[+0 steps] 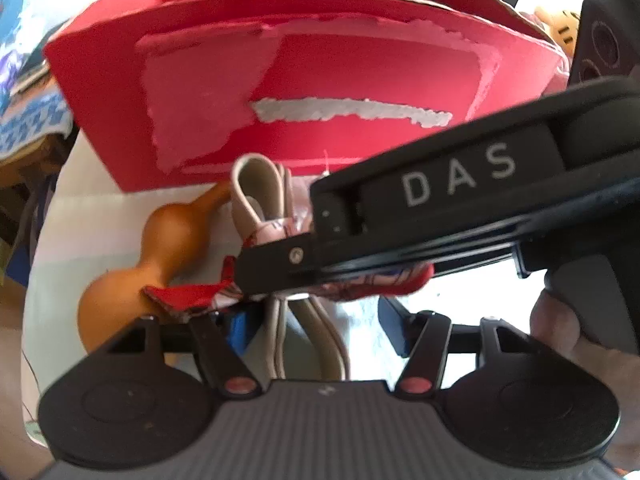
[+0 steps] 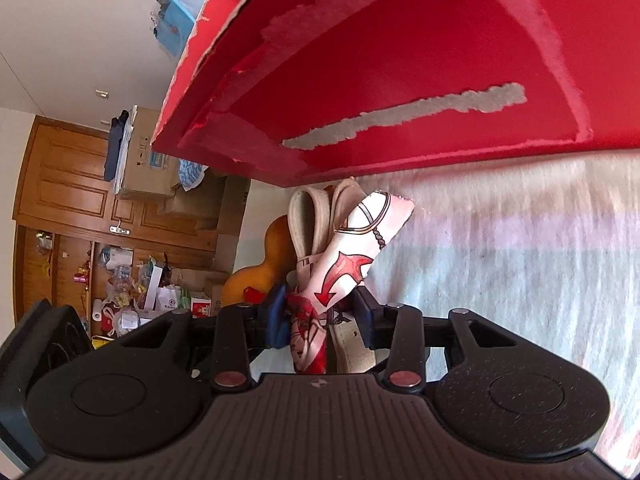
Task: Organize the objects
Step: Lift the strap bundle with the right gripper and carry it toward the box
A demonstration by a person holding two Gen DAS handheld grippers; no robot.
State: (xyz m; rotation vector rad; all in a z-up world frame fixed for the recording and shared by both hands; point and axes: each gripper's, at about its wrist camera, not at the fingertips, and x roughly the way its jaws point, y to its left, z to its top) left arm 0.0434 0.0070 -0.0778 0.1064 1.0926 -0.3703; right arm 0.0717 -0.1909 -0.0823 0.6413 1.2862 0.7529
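A pink-and-red patterned scarf (image 2: 360, 240) and a looped beige belt (image 2: 308, 224) lie together just in front of a torn red cardboard box (image 2: 400, 60). My right gripper (image 2: 320, 316) is shut on the scarf, with the belt beside it between the blue pads. The left wrist view shows that right gripper (image 1: 248, 272) crossing over, with scarf (image 1: 192, 294) sticking out on both sides. My left gripper (image 1: 316, 324) is open, and the belt (image 1: 256, 184) runs between its fingers. An orange-brown gourd (image 1: 132, 272) lies left of the belt against the red box (image 1: 320, 72).
Everything rests on a pale cloth surface (image 2: 520, 260). A hand (image 1: 556, 328) holds the right gripper's handle. A black device (image 1: 600, 40) and a plush toy (image 1: 560, 24) sit behind the box. Wooden cabinets (image 2: 68, 184) and cardboard boxes (image 2: 148, 160) fill the room's far side.
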